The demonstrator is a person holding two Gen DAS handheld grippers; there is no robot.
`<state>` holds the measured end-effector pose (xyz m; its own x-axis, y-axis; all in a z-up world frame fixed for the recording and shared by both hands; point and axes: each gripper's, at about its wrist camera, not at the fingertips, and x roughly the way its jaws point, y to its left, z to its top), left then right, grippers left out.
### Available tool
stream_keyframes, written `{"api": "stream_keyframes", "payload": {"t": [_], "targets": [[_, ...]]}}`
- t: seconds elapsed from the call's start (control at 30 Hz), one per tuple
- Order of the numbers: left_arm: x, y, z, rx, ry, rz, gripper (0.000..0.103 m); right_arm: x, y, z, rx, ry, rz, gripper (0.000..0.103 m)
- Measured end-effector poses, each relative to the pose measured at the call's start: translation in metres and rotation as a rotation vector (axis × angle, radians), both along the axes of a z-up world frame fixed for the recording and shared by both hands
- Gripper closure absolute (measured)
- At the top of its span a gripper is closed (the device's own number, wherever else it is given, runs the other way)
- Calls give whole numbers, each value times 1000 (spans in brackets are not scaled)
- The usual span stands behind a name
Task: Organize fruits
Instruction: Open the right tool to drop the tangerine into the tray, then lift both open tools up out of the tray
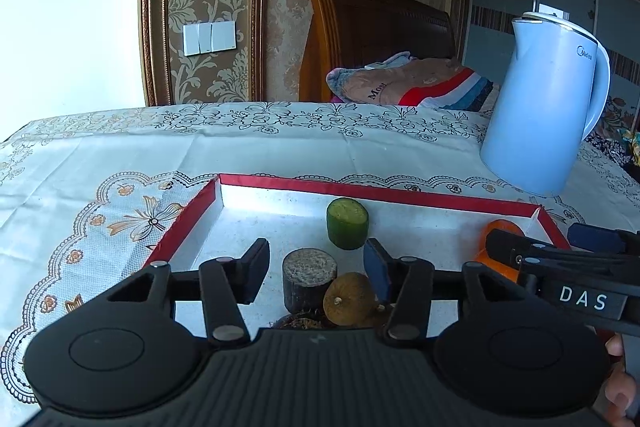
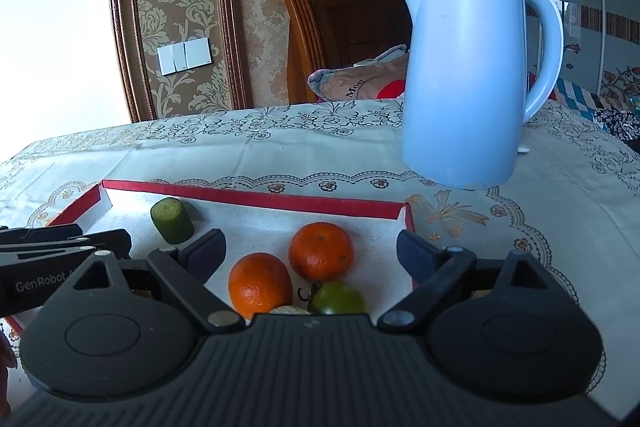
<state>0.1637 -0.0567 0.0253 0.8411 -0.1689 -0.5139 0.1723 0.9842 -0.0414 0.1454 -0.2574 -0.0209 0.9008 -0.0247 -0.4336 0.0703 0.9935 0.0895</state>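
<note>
1. The tray [image 1: 188, 215], red-rimmed with a white floor, sits on the table [image 1: 280, 151]. All the fruit pieces lie inside it.
2. The left tongs [image 1: 316, 269] are spread apart and empty. A dark cut cylinder [image 1: 309, 281] and a brown kiwi-like fruit [image 1: 349, 301] lie touching each other between the fingers.
3. The green cut piece [image 1: 347, 223] stands upright farther back, apart from the others.
4. The right tongs [image 2: 310, 255] are also spread apart and empty. The near orange [image 2: 260, 285], the far orange [image 2: 321, 251] and a green fruit [image 2: 336, 297] sit close together in the right part of the tray.
5. The kettle [image 2: 464, 83] stands on the table just beyond the far right corner of the tray.
6. Risk, left side: closing on the cylinder would likely also catch the brown fruit, which could push it aside or pinch both.
7. Risk, right side: round oranges may roll or squirt out of a shallow grip, and nudge the neighbouring fruit.
8. Risk, shared: the two tongs work close together. Crossing paths could cause a collision.
9. Risk, far side: a wide reach could knock the kettle.
</note>
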Motion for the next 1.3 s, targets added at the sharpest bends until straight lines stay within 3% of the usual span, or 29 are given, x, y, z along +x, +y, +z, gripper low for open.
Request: {"api": "stream_keyframes", "payload": {"t": [0.57,1.03,1.3], "targets": [[-6,3,0,-3,-4,-1,52,-6,-2,-4,-2,11,-15,0],[-10,6,1,-7,-9,0,52,-12,-1,-6,-9,15,-13,0],[-16,2,1,17,-32,-12,45,-17,1,-6,-16,10,0,0]]}}
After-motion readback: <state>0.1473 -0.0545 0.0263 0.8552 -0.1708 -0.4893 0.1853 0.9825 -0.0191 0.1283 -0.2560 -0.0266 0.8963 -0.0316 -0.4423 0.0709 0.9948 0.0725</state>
